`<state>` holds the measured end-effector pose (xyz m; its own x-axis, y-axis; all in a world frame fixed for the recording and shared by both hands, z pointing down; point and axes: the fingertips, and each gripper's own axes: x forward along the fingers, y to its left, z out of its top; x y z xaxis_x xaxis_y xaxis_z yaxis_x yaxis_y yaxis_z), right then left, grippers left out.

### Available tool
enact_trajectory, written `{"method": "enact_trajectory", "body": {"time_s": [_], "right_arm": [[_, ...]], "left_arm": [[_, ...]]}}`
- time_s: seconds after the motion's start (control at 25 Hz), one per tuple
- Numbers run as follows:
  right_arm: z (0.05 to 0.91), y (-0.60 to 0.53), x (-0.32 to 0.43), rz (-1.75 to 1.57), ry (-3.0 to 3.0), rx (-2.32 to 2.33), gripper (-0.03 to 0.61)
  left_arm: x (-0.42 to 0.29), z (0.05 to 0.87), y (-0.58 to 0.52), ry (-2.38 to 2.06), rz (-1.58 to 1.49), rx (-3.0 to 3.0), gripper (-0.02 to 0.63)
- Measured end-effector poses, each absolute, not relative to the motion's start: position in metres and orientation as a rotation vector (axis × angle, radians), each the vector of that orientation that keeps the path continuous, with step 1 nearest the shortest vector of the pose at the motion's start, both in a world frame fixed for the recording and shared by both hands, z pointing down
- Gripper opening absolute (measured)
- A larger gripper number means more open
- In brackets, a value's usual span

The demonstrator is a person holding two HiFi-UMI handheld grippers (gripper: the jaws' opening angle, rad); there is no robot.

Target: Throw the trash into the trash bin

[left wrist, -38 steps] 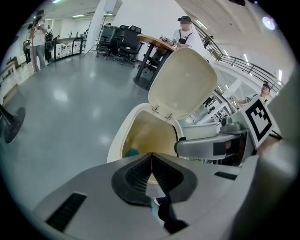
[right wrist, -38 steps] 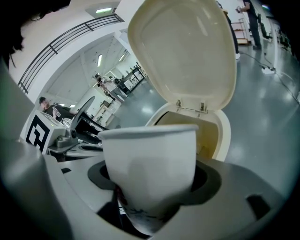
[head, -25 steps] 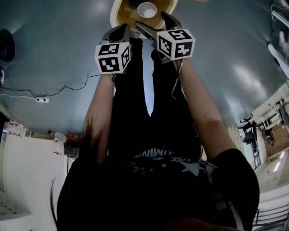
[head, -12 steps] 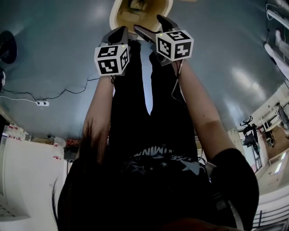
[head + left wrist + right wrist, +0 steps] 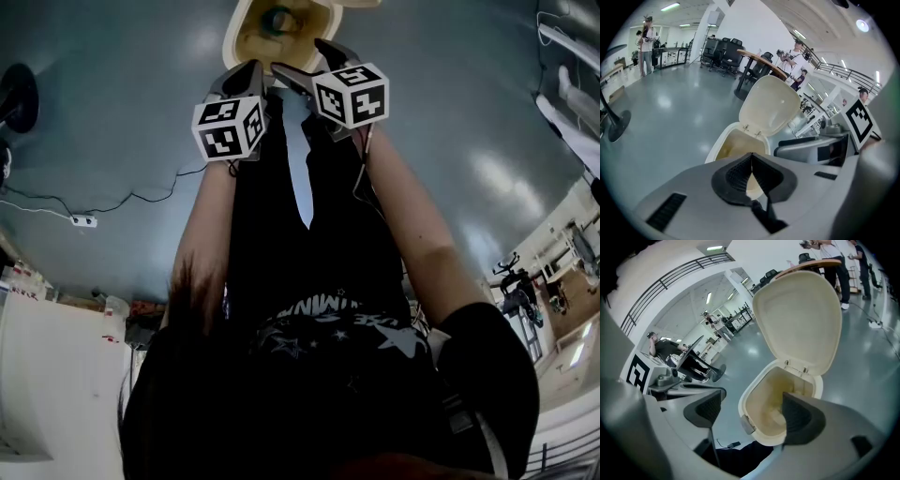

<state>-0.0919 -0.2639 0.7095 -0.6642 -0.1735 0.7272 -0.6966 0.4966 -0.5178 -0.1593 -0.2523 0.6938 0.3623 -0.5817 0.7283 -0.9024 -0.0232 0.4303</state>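
Cream trash bin at 12 o'clock in the head view, lid raised, left tool at its 7 o'clock, jaws pressed together, empty, right tool at its 5 o'clock, jaws wide, empty, bin's mouth showing between them.

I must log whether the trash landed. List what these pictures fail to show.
Head view: the trash bin is cut by the top edge; the dark shape inside is too small to name.
Right gripper view: a pad of the open right hand-held gripper covers part of the bin floor.
Left gripper view: the shut left hand-held gripper blocks most of the bin's inside.
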Motion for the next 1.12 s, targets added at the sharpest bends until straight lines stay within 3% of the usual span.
{"method": "enact_trajectory", "body": {"time_s": [0.12,0.68,0.88,1.12], "right_arm": [[0.69,-0.261,-0.091,1.081,-2.162,0.707,0.37],[0.594,-0.233,-0.079,1.025,-2.329,0.702,0.273],[0.569,-0.237,-0.065,0.996,-2.361,0.764,0.172],[0.533,-0.241,-0.041,0.983,-2.417,0.777,0.118]], "left_arm": [[-0.159,0.672,-0.254,-1.352,0.413,1.727,0.012],[-0.132,0.599,-0.239,-1.446,0.355,1.758,0.012],[-0.125,0.579,-0.234,-1.485,0.346,1.764,0.012],[-0.112,0.537,-0.233,-1.557,0.331,1.792,0.012]]}}
